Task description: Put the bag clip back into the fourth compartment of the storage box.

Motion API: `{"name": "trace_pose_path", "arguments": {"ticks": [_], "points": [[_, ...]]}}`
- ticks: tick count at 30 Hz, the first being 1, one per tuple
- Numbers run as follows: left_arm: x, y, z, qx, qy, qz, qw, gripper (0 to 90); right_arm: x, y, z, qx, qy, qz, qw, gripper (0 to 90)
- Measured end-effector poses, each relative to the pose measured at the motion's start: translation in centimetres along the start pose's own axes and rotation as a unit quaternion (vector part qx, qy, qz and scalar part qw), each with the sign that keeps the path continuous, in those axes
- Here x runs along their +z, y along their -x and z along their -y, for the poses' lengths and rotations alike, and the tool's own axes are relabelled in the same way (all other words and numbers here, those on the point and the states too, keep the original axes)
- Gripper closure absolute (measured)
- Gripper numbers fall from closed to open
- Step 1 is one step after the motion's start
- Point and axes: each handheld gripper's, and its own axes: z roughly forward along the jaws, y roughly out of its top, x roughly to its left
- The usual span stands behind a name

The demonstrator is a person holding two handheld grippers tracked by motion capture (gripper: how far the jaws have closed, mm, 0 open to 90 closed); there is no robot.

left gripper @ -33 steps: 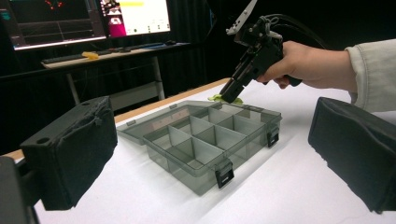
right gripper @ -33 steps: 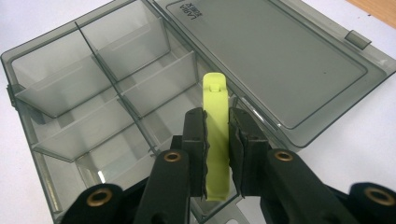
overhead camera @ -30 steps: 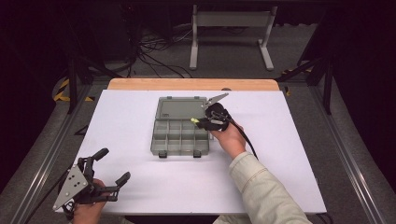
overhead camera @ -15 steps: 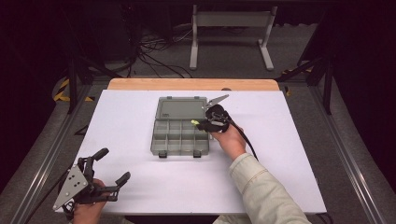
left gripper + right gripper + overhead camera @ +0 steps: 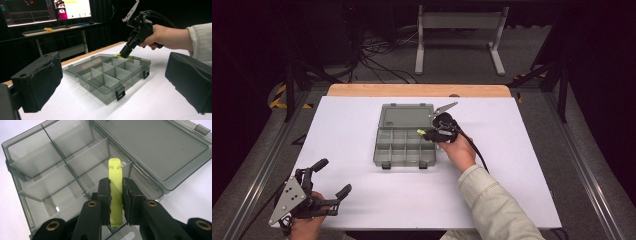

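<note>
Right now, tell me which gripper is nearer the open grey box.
The right. The right gripper sits over the box's right edge, holding a yellow-green strip. The left gripper rests far off at the table's near left corner, jaws apart.

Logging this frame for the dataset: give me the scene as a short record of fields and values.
surface: white table
container: grey compartment box, lid open and lying flat behind it
held item: yellow-green strip
right hand-held gripper: shut on the strip, over the box's right rear compartment
strip state: long axis running out past the fingertips, over the compartments
left hand-held gripper: open, holding nothing, at the table's near left corner, apart from the box
compartments: look empty
</note>
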Motion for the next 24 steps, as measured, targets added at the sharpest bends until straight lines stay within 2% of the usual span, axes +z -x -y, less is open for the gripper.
{"name": "trace_pose_path", "arguments": {"ticks": [4, 10, 13, 16, 20, 24], "points": [[0.0, 0.0, 0.0, 0.000, 0.000, 0.000, 1.0000, 1.8, -0.1, 0.2, 0.1, 0.012, -0.001, 0.001, 0.9999, 77.3], [0.0, 0.0, 0.0, 0.000, 0.000, 0.000, 1.0000, 1.8, -0.1, 0.4, 0.2, 0.017, -0.005, 0.006, 0.9998, 77.3], [0.0, 0.0, 0.0, -0.001, 0.000, 0.000, 1.0000, 1.7, -0.1, 0.4, 0.2, 0.017, -0.004, 0.008, 0.9998, 72.2], [0.0, 0.0, 0.0, -0.001, 0.000, 0.000, 1.0000, 1.8, -0.2, 0.4, 0.1, 0.017, -0.002, 0.007, 0.9998, 71.1], [0.0, 0.0, 0.0, -0.001, 0.000, 0.000, 1.0000, 1.8, -0.7, 0.2, -0.1, 0.009, 0.008, 0.015, 0.9998, 58.7], [0.0, 0.0, 0.0, -0.001, 0.000, 0.000, 1.0000, 1.8, -1.6, 0.0, -0.3, 0.006, 0.022, 0.029, 0.9993, 37.7]]}}
